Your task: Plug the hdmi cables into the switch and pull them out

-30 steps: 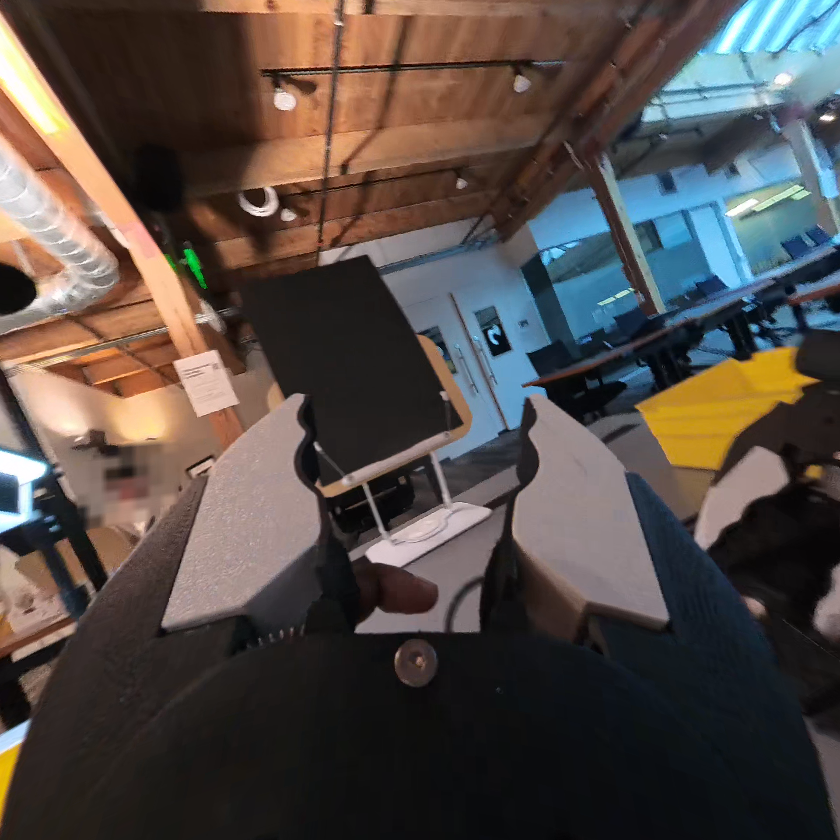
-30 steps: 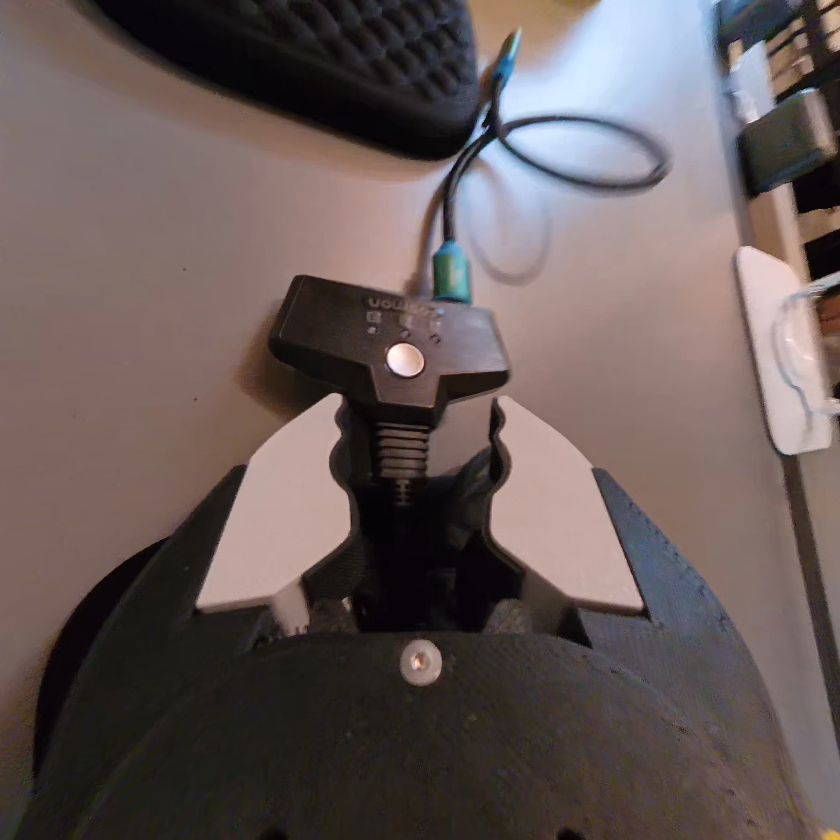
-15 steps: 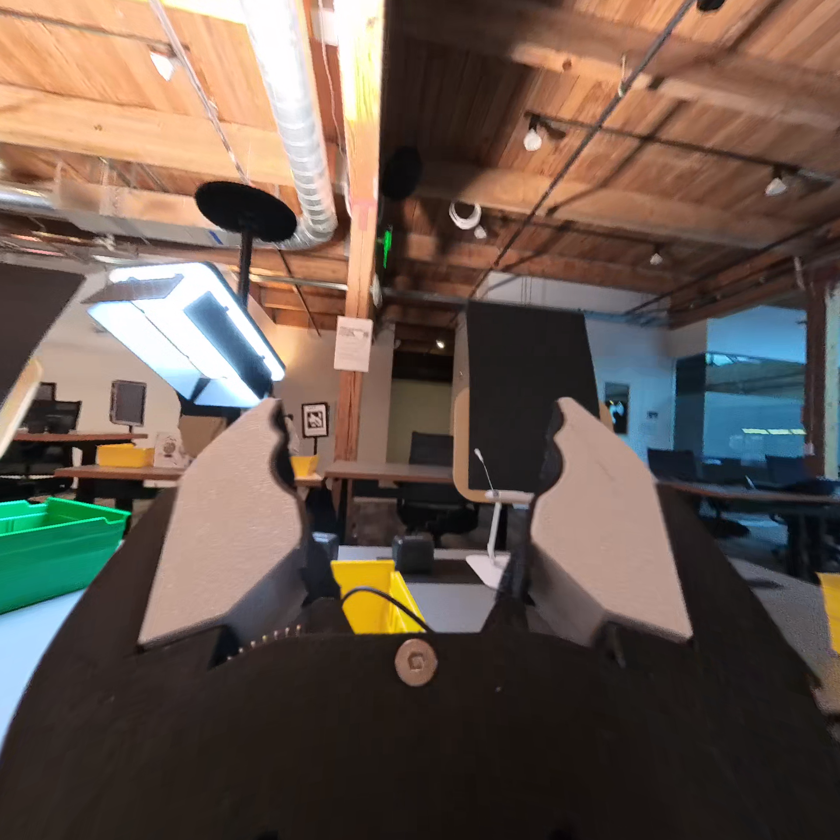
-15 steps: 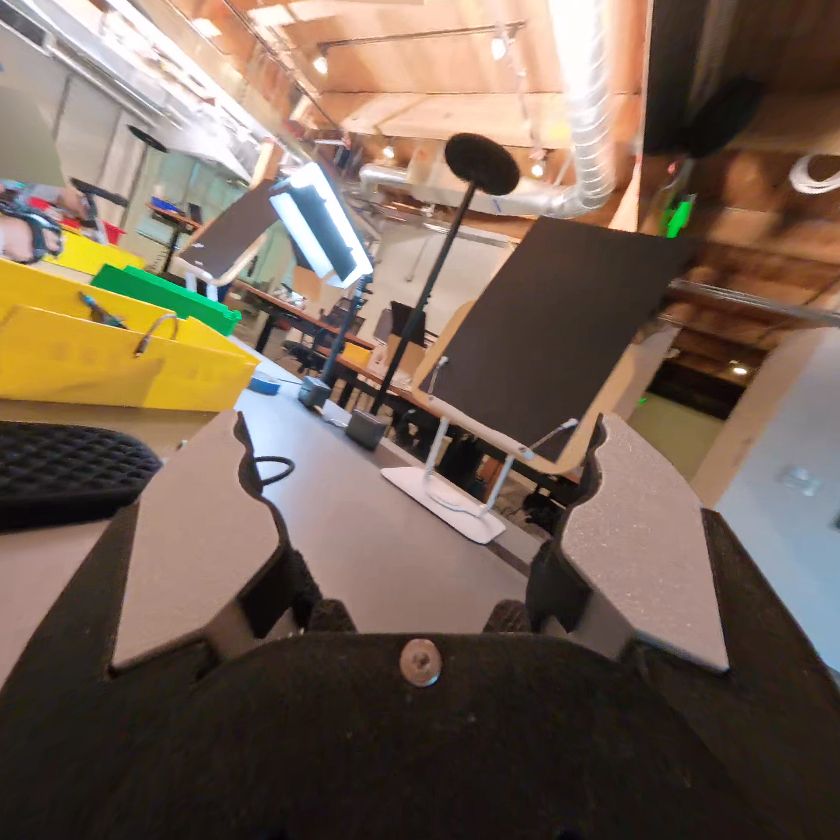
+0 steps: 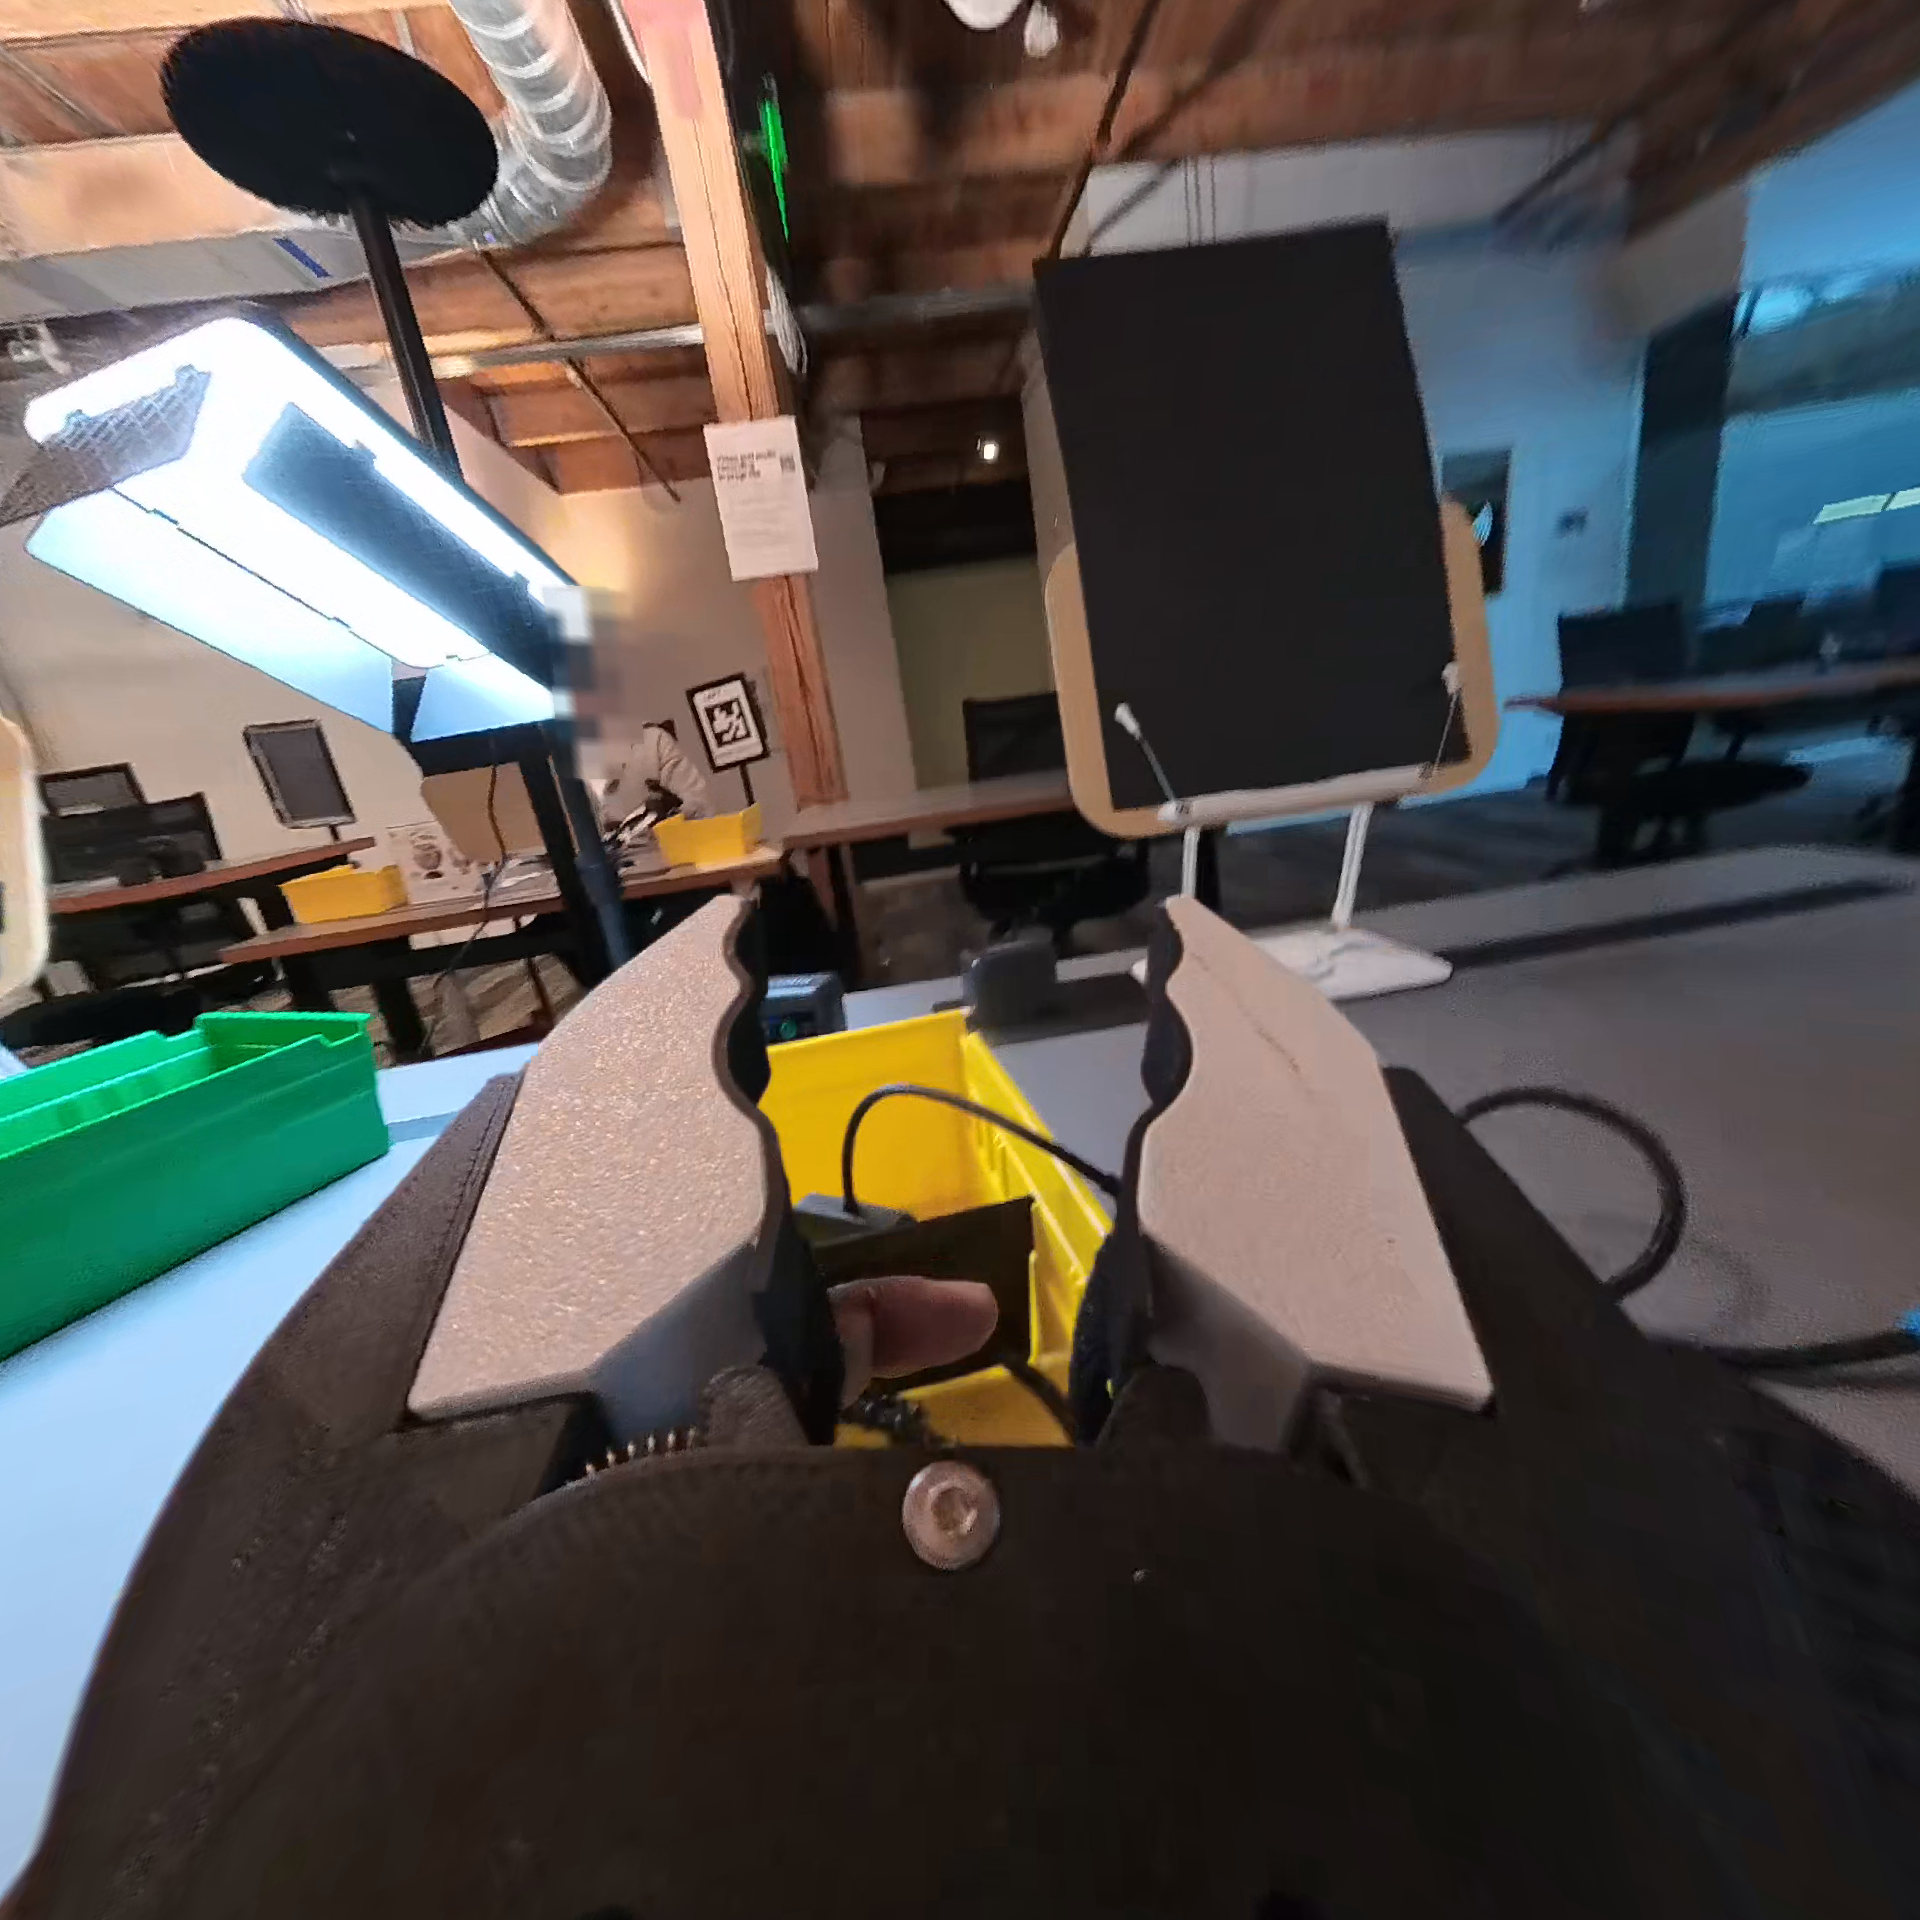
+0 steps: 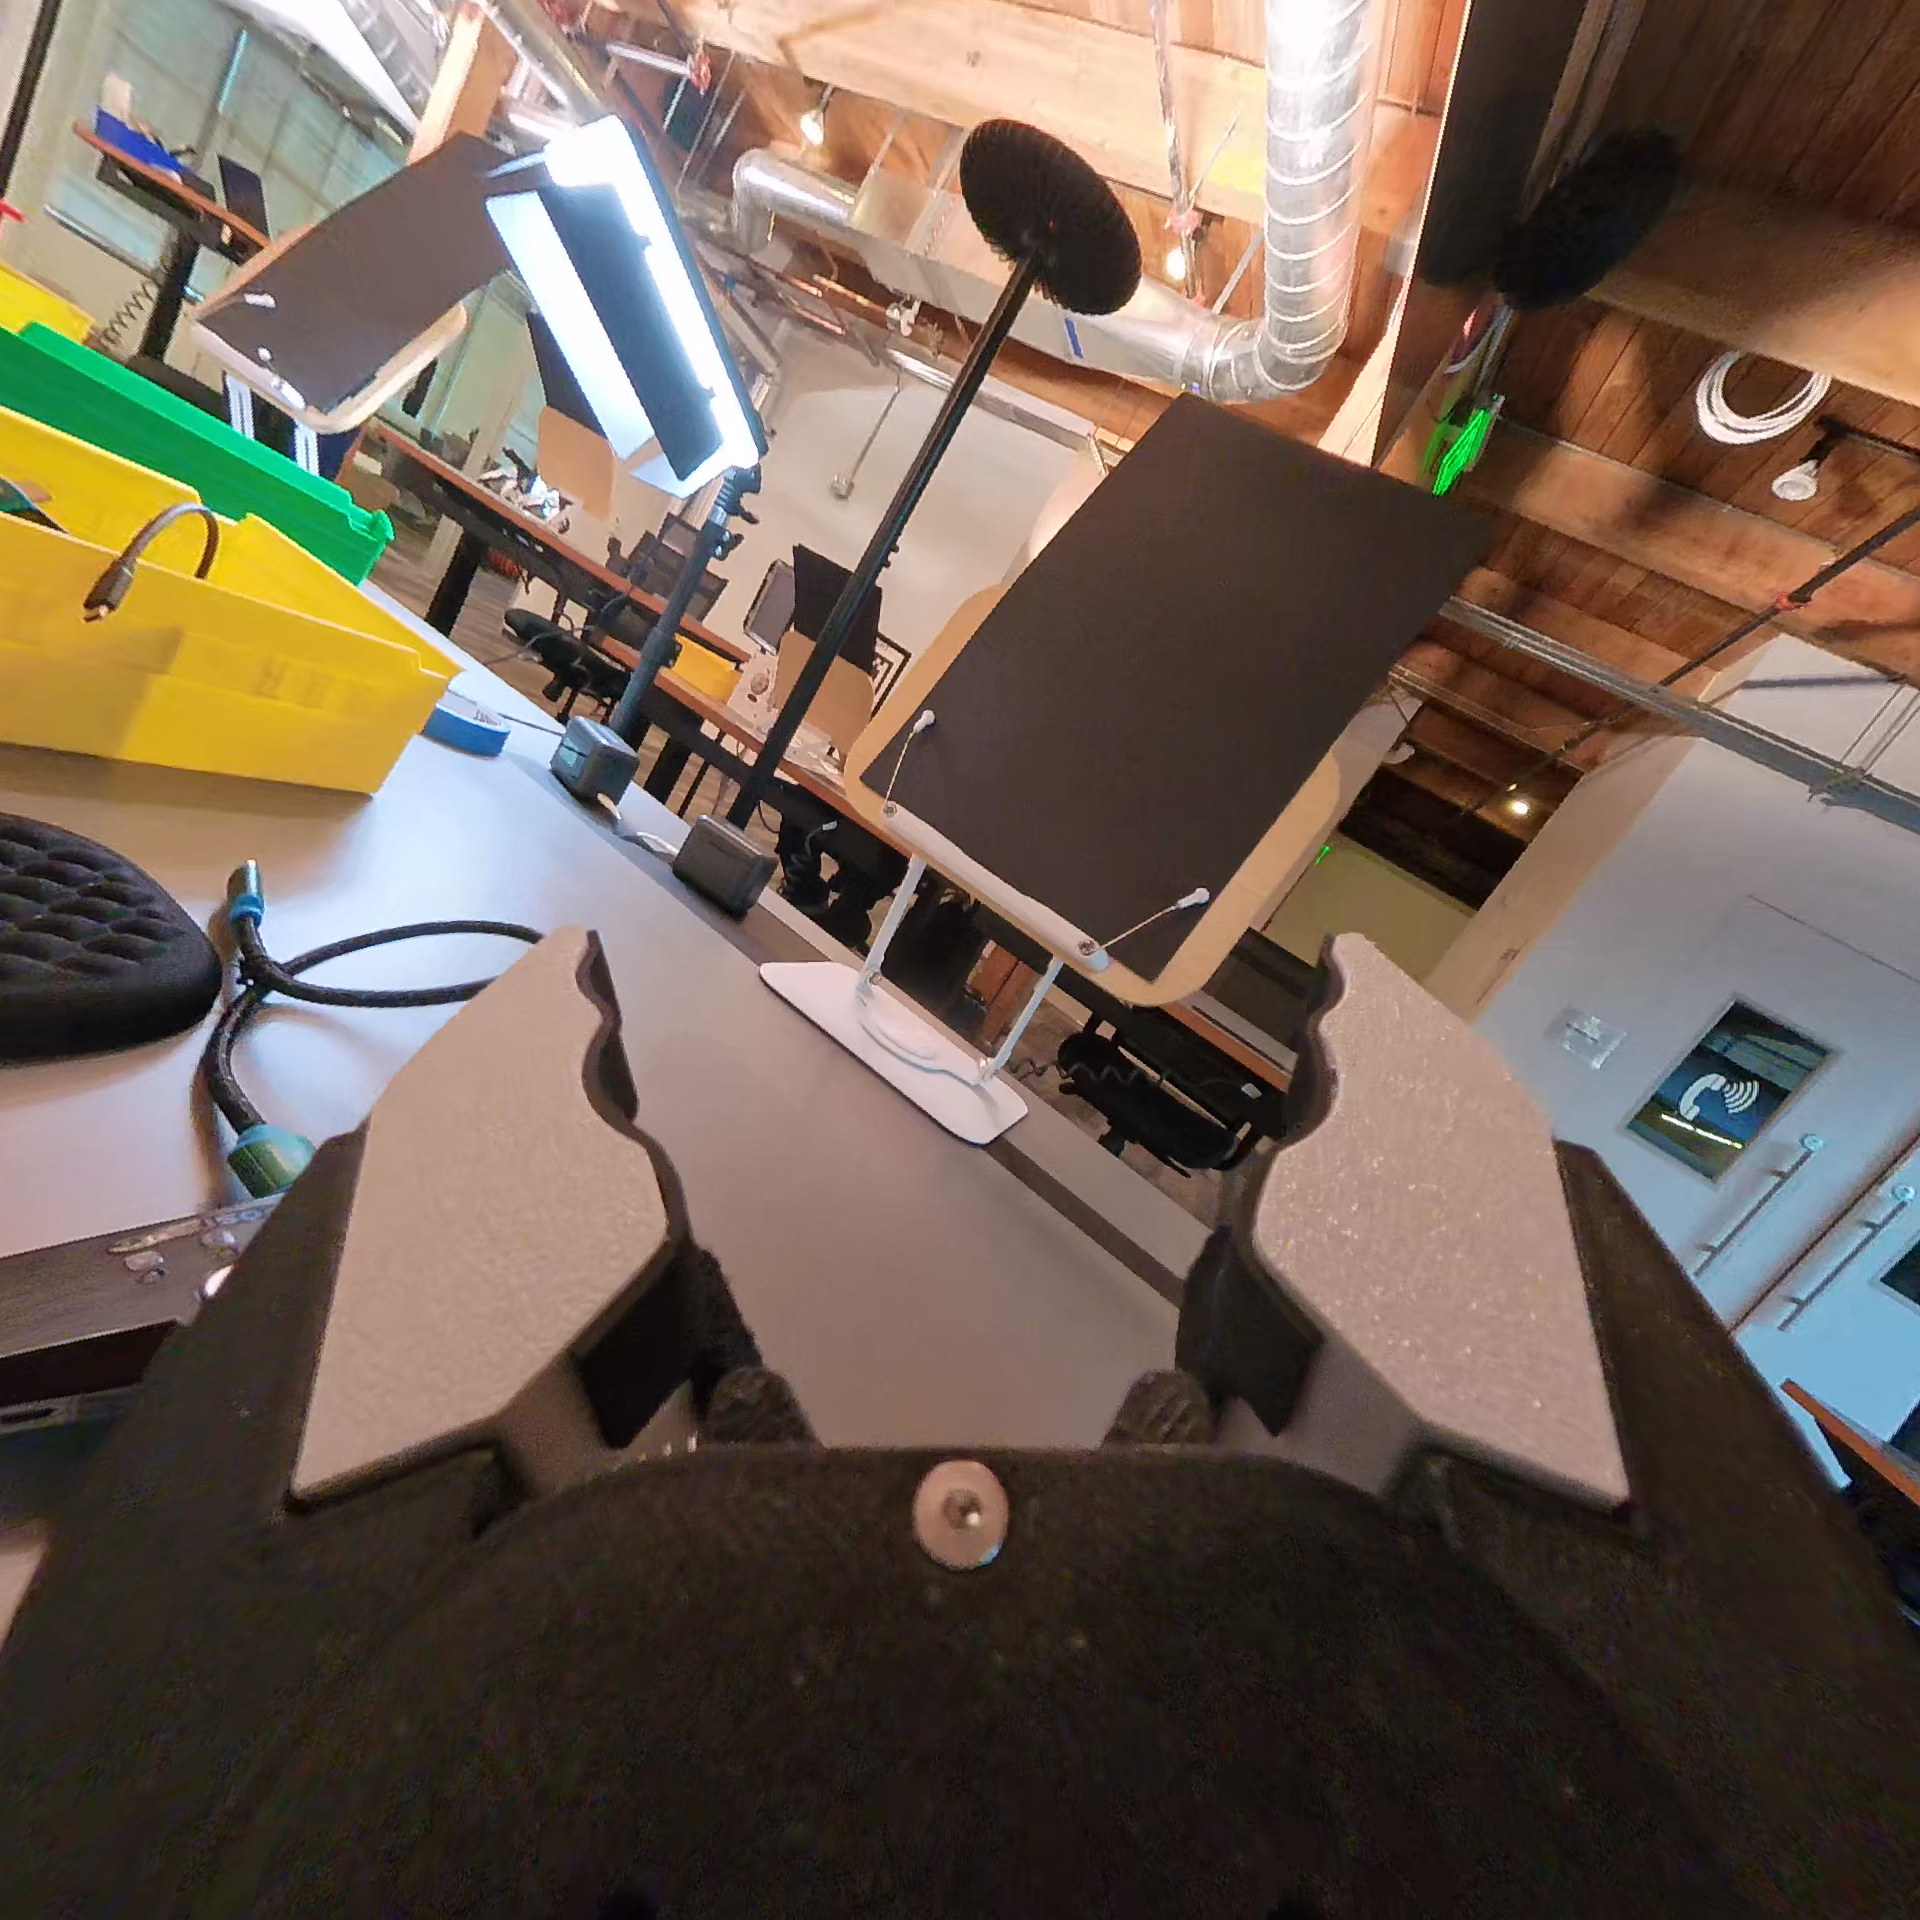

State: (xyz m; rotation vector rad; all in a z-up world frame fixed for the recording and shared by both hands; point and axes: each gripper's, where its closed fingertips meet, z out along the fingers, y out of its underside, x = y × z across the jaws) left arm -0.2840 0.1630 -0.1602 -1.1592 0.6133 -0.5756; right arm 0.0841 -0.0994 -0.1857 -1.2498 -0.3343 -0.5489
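In the right wrist view the black HDMI switch point(image 6: 94, 1288) lies at the left edge, partly hidden behind my gripper's body. A teal HDMI plug point(image 6: 265, 1158) sits in it, and its braided black cable point(image 6: 343, 966) loops to a free plug with a blue ring point(image 6: 244, 904). My right gripper point(image 6: 966, 966) is open and empty, to the right of the switch, pointing across the table. My left gripper point(image 5: 951, 935) is open and empty over a yellow bin point(image 5: 997, 1101). A thin black cable point(image 5: 883, 1112) and a person's fingertip point(image 5: 914, 1330) show between its fingers.
A black padded case point(image 6: 83, 956) lies left of the cable. Yellow bins point(image 6: 208, 665) and a green bin point(image 5: 156, 1132) stand at the left. A black board on a white stand point(image 6: 1143, 727), lamp bases point(image 6: 722, 862) and blue tape point(image 6: 468, 722) stand farther back. A cable loop point(image 5: 1652, 1195) lies at the right. Measured from the fingertips, the black HDMI switch point(image 6: 94, 1288) is 15 cm or so from the right gripper and 35 cm from the left.
My right gripper let go of the switch's cable tail, opened wide and tipped up from the table. My left gripper swung left, then tilted down toward the yellow bin.
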